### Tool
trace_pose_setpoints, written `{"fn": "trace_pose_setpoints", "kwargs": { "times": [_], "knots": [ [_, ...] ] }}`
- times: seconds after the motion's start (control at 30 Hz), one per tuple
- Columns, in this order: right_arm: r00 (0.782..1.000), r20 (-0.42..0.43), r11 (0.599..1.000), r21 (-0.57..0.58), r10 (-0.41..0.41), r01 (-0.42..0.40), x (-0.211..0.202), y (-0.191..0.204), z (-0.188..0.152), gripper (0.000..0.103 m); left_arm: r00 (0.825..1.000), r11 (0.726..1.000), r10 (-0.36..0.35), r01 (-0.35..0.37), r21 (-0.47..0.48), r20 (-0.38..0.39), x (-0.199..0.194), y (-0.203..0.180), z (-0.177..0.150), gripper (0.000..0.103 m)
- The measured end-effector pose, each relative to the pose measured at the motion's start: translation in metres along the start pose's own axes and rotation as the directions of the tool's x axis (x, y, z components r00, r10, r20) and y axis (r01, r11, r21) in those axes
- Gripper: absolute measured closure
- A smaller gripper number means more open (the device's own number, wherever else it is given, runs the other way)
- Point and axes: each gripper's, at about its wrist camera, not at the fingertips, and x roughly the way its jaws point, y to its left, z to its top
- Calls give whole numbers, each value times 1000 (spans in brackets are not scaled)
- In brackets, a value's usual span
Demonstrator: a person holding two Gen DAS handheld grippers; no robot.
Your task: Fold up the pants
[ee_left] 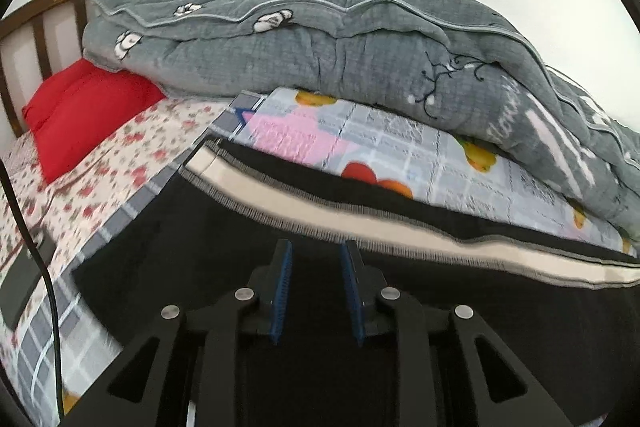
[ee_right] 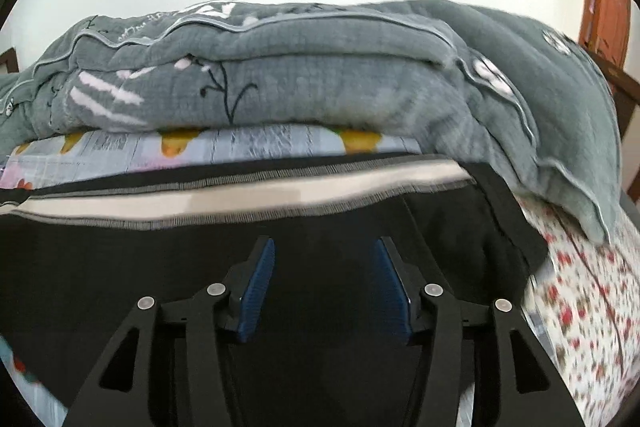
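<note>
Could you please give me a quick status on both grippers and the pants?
Left gripper open, right gripper open wider, nothing held. Black pants flat on bed, white stripe along far edge. Grey quilt bunched just behind.

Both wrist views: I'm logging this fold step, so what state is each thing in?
Black pants with white side stripe: lying flat on the bed, ungripped.
Left gripper: open, over black fabric.
Right gripper: open wider, nothing between pads.
Grey quilted duvet: bunched behind pants.
Red pillow: lying by the headboard.
</note>
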Motion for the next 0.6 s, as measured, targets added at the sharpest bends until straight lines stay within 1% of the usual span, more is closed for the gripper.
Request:
{"fn": "trace_pose_setpoints", "kwargs": {
  "times": [0.03,0.07,0.1,0.13,0.2,0.3,0.37,0.47,0.53,0.6],
  "knots": [
    [1000,-10,1000,15,7,-7,-7,-8,-8,49,1000,1000,-8,8,-2,-7,-6,3,-6,72],
    [1000,-15,1000,24,13,-13,-11,-13,-14,49,1000,1000,-15,15,-1,-13,-13,6,-14,56],
    [1000,-22,999,36,21,-20,-16,-21,-21,47,1000,1000,-17,17,-3,-12,-18,9,-20,49],
    [999,-30,998,49,29,-28,-24,-30,-31,45,1000,1000,-16,16,-7,-2,-25,12,-27,44],
    [999,-37,997,64,34,-31,-32,-39,-44,41,1000,1000,-18,18,-7,8,-37,18,-41,44],
    [998,-56,996,82,42,-37,-41,-54,-65,40,998,998,-52,51,-33,-24,-44,26,-60,44],
    [995,-80,993,105,66,-58,-42,-61,-76,40,995,995,-81,78,-64,-49,-45,32,-70,44],
    [986,-120,982,162,118,-98,-36,-68,-88,39,987,984,-136,125,-124,-87,-43,41,-84,44],
    [978,-144,974,193,150,-121,-29,-71,-92,39,983,980,-153,138,-141,-102,-40,43,-91,44],
    [975,-151,969,211,163,-129,-23,-71,-93,39,977,976,-171,151,-156,-125,-33,45,-96,44]
  ]
}}
